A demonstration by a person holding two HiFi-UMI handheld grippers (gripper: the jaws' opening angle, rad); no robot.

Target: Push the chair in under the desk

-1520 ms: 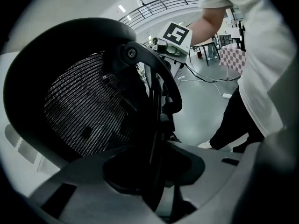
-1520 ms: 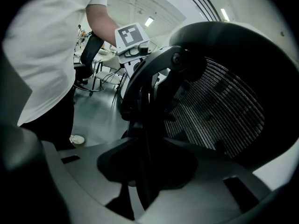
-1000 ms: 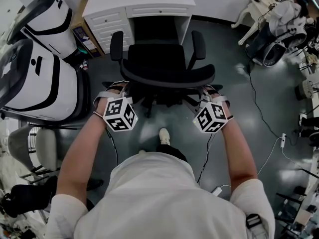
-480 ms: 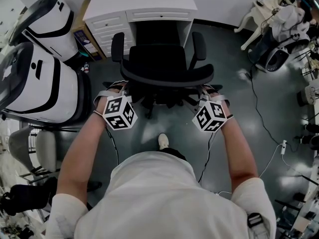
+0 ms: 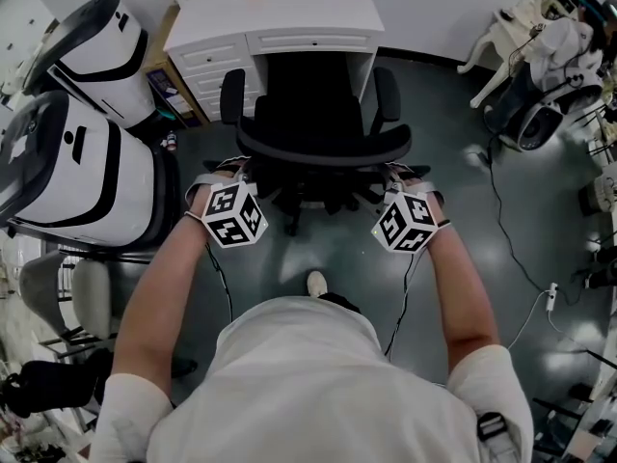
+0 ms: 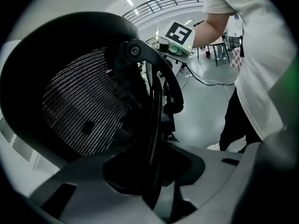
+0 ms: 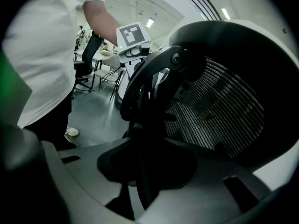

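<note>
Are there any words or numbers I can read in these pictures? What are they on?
No words or numbers can be read anywhere.
The cube on the left claw: black-and-white squares, not letters.
The cube on the right claw: the same kind of pattern.
The white machines: black bands only, no readable print.
The chair and desk: no label shows.

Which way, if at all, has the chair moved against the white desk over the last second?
Yes. The chair has rolled toward the white desk, and its seat now sits further under it.
</note>
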